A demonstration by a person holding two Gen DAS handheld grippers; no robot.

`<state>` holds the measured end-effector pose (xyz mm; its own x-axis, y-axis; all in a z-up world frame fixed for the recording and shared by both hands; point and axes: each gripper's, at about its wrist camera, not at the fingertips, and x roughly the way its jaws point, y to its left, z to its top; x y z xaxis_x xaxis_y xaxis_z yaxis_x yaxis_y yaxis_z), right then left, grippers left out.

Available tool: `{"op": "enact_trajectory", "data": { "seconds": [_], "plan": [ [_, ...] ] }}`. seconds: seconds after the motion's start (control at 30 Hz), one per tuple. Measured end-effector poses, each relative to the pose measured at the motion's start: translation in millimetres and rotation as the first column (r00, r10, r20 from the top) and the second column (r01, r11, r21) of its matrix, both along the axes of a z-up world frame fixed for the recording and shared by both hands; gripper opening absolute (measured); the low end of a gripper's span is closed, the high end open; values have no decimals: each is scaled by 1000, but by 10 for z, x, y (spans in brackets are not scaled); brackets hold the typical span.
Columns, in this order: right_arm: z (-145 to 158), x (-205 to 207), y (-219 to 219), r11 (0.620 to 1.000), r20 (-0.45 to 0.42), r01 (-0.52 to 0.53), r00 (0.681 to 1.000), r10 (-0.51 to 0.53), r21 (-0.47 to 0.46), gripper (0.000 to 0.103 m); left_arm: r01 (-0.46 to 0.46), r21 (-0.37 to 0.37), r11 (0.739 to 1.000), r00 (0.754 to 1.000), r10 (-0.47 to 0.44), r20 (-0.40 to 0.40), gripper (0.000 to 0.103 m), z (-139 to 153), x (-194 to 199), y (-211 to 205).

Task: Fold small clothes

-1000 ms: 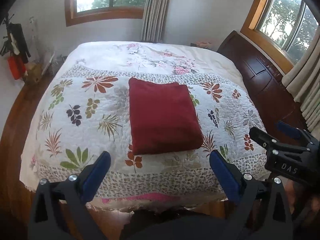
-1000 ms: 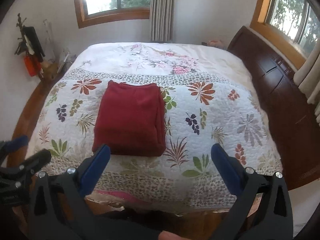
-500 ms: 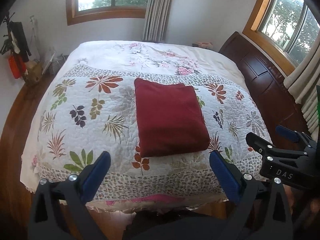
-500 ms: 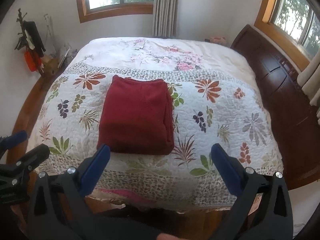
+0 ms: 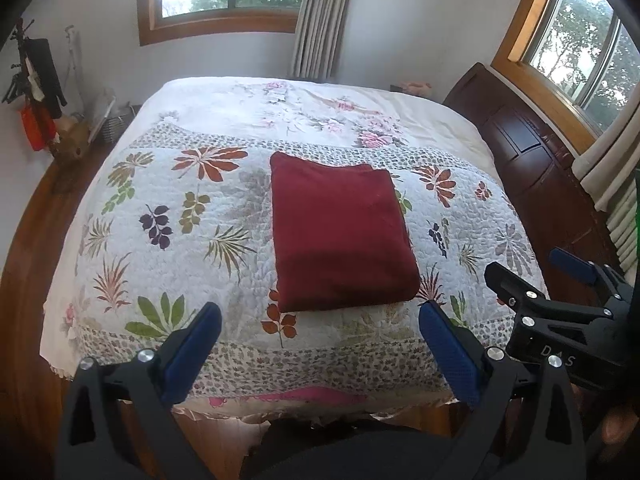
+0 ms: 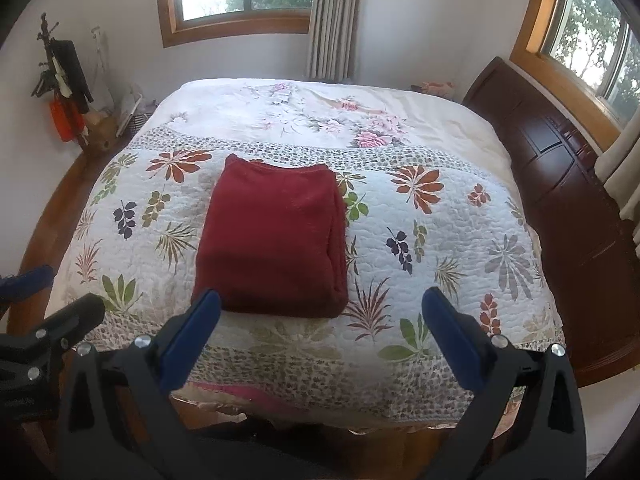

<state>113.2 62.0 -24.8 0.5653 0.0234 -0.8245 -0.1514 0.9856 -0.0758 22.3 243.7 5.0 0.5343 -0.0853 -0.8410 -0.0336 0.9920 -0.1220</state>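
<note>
A dark red garment (image 5: 340, 236) lies folded into a neat rectangle on the leaf-patterned quilt (image 5: 168, 216), near the bed's front half; it also shows in the right wrist view as the same red garment (image 6: 276, 240). My left gripper (image 5: 320, 320) hangs open over the bed's front edge, short of the garment, with nothing between its blue pads. My right gripper (image 6: 320, 308) is open too, its left pad just in front of the garment's near edge. From the left wrist view the right gripper (image 5: 536, 276) appears at the right side, also open.
The bed fills most of the room. A dark wooden headboard (image 5: 536, 168) runs along the right side under a window. A stand with hanging items (image 5: 36, 92) and a basket sit at the far left by the wall. Wooden floor borders the bed's left.
Both grippers have drawn back and risen slightly from the bed, so the folded garment sits a bit farther off. The garment itself has not moved, and both grippers stay open.
</note>
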Motion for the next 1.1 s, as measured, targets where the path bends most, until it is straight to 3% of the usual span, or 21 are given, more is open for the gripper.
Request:
{"op": "enact_trajectory", "data": {
  "seconds": [1.1],
  "plan": [
    [-12,39,24,1000,-4,0,1000,0,20,100,-16,12,1000,999,16,-27,99,-69,111,108]
  ]
}}
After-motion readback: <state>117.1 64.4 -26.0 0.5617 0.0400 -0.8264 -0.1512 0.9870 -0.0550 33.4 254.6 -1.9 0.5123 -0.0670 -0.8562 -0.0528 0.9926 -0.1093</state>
